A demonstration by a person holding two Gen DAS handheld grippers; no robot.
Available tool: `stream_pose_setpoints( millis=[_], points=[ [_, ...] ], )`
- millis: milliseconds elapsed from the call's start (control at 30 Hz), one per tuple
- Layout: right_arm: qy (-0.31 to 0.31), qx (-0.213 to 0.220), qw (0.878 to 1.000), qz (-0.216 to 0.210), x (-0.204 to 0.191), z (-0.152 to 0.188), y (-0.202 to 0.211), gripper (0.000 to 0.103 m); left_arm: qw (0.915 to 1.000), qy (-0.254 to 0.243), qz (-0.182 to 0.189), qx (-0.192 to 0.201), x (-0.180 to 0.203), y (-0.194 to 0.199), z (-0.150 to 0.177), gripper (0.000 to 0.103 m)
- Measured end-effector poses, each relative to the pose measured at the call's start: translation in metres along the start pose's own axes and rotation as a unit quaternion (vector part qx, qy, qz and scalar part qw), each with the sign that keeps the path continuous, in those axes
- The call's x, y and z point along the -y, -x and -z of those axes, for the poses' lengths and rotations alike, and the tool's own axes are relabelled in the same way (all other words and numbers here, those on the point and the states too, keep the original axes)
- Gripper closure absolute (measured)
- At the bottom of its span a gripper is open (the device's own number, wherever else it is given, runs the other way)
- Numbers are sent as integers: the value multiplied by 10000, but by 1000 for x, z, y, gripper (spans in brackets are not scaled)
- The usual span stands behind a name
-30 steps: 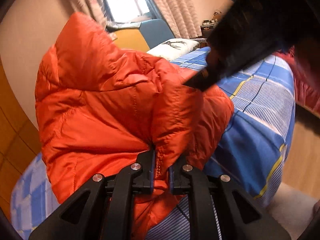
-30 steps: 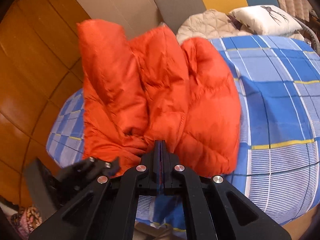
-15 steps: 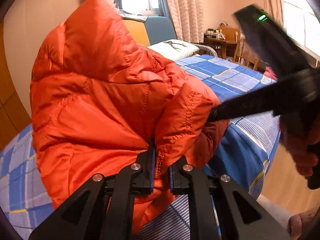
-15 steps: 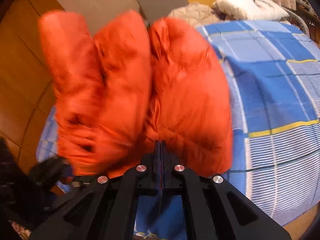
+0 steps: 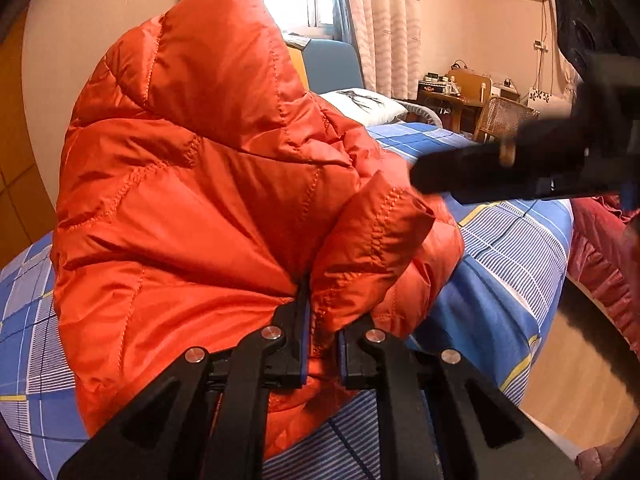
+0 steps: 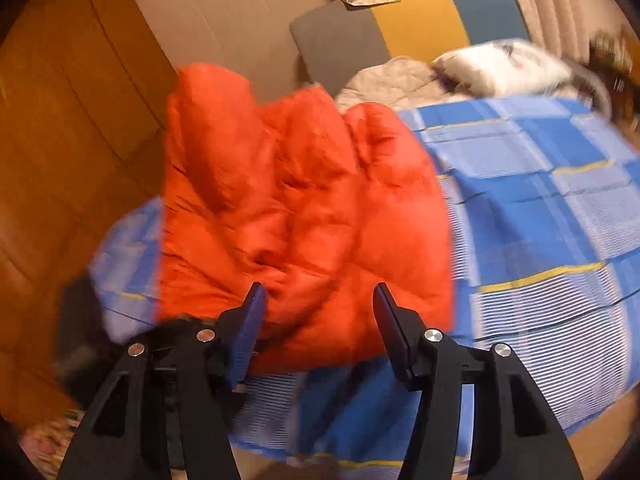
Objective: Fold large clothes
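An orange quilted puffer jacket (image 5: 208, 184) lies bunched on the bed with a blue checked sheet (image 5: 496, 280). My left gripper (image 5: 322, 320) is shut on a fold of the jacket's edge and holds it up, so the jacket fills most of the left wrist view. The jacket (image 6: 304, 216) also shows in the right wrist view, blurred. My right gripper (image 6: 318, 320) is open and empty just in front of the jacket's near edge. The right gripper's black body (image 5: 520, 168) crosses the upper right of the left wrist view.
A white pillow (image 5: 364, 104) and a beige quilt (image 6: 392, 80) lie at the head of the bed, against a grey, yellow and blue headboard (image 6: 416, 24). A wooden wall (image 6: 60, 152) runs along the left. A desk and wicker chair (image 5: 500, 112) stand beyond.
My right gripper has opened and let go of the jacket; it was shut before. My left gripper keeps its hold and has lifted the jacket higher.
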State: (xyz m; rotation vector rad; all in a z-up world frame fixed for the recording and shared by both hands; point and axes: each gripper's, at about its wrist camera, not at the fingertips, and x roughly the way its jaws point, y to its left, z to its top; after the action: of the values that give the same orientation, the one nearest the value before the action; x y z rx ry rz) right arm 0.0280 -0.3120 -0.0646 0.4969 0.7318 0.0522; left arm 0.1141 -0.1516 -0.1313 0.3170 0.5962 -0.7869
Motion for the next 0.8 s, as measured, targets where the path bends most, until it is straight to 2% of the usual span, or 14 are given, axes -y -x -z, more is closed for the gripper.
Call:
stream_pose_setpoints(
  millis=[100, 133, 233, 300, 400, 500, 600, 633, 700, 767, 800],
  points=[
    [-51, -254, 9994, -220, -1, -2, -15, 48, 10000, -58, -31, -8, 2, -2, 3, 94],
    [-14, -325, 9993, -199, -3, -2, -20, 54, 10000, -56, -32, -13, 2, -2, 3, 94],
    [-142, -565, 9981, -175, 0, 2, -41, 83, 10000, -14, -66, -57, -1, -1, 3, 94],
    [-189, -673, 9975, -79, 4, 4, -48, 89, 9999, 63, -53, -71, -3, 5, 4, 94],
    [-168, -747, 9971, 18, 6, 6, -53, 89, 9994, 87, -346, -27, 2, 24, 12, 94],
    [-16, -751, 9964, 396, 6, 7, -57, 92, 9980, 27, -615, 139, 10, 43, 23, 97],
    [-171, -747, 9965, 334, 15, 8, -58, 92, 9956, 279, -855, 256, -2, 61, 33, 101],
    [-186, -746, 9965, 321, 16, 7, -59, 92, 9932, 453, -1034, 299, -14, 66, 35, 103],
    [-136, -728, 9966, 359, 15, 7, -60, 92, 9896, 791, -1131, 405, -30, 74, 37, 103],
    [-83, -708, 9966, 415, 14, 7, -60, 92, 9802, 1132, -1526, 560, -47, 82, 33, 103],
    [-100, -706, 9966, 408, 15, 7, -60, 92, 9760, 1347, -1587, 646, -58, 84, 31, 103]
  ],
)
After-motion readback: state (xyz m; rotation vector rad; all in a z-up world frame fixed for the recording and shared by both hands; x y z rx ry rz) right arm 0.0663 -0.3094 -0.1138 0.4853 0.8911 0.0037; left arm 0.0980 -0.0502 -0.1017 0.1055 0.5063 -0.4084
